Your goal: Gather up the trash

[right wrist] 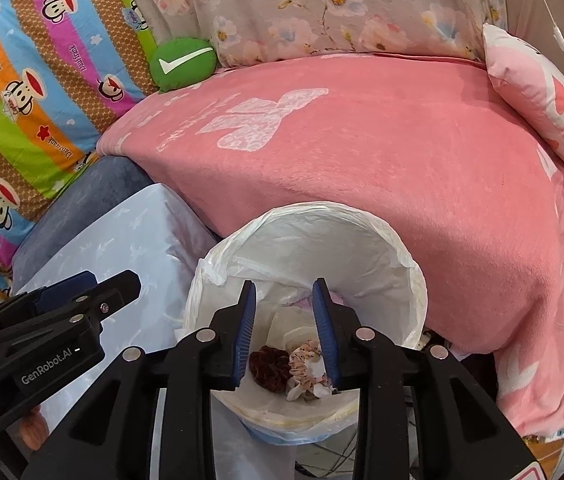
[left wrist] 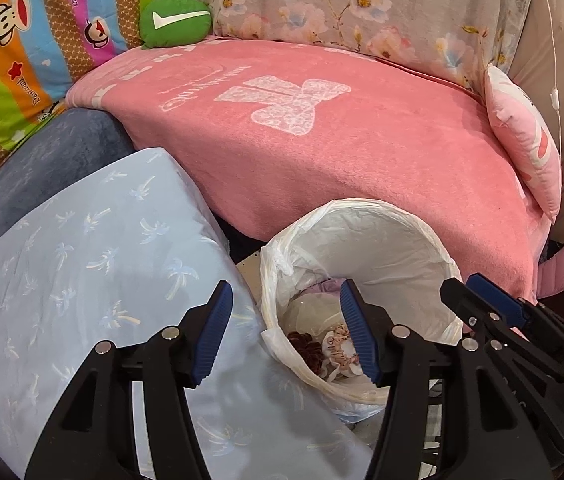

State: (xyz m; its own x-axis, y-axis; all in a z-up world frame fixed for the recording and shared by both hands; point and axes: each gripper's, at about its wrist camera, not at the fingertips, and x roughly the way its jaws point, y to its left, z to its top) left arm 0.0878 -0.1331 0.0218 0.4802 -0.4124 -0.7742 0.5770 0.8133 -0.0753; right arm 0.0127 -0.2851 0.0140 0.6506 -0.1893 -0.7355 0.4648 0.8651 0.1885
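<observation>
A bin lined with a white plastic bag (left wrist: 365, 220) (right wrist: 361, 220) stands below the front of a pink blanket. Inside lie a dark brown scrunchie (left wrist: 305, 351) (right wrist: 268, 362), a patterned scrunchie (left wrist: 337, 346) (right wrist: 301, 360) and crumpled white paper (right wrist: 319, 390). My left gripper (left wrist: 285, 332) hovers open at the bin's left rim, nothing between its blue pads. My right gripper (right wrist: 283, 328) hangs open directly over the bin mouth, empty, with the trash seen below through the gap. Each gripper also shows at the edge of the other view: the right gripper (left wrist: 493, 312) and the left gripper (right wrist: 82, 292).
A light blue pillow (left wrist: 94, 264) (right wrist: 142, 236) lies left of the bin. The pink blanket (left wrist: 321, 140) (right wrist: 361, 152) covers the seat behind. A green cushion (left wrist: 176, 20), a cartoon-print quilt (right wrist: 30, 80), a floral cover (left wrist: 361, 0) and a pink pillow (left wrist: 525, 144) ring it.
</observation>
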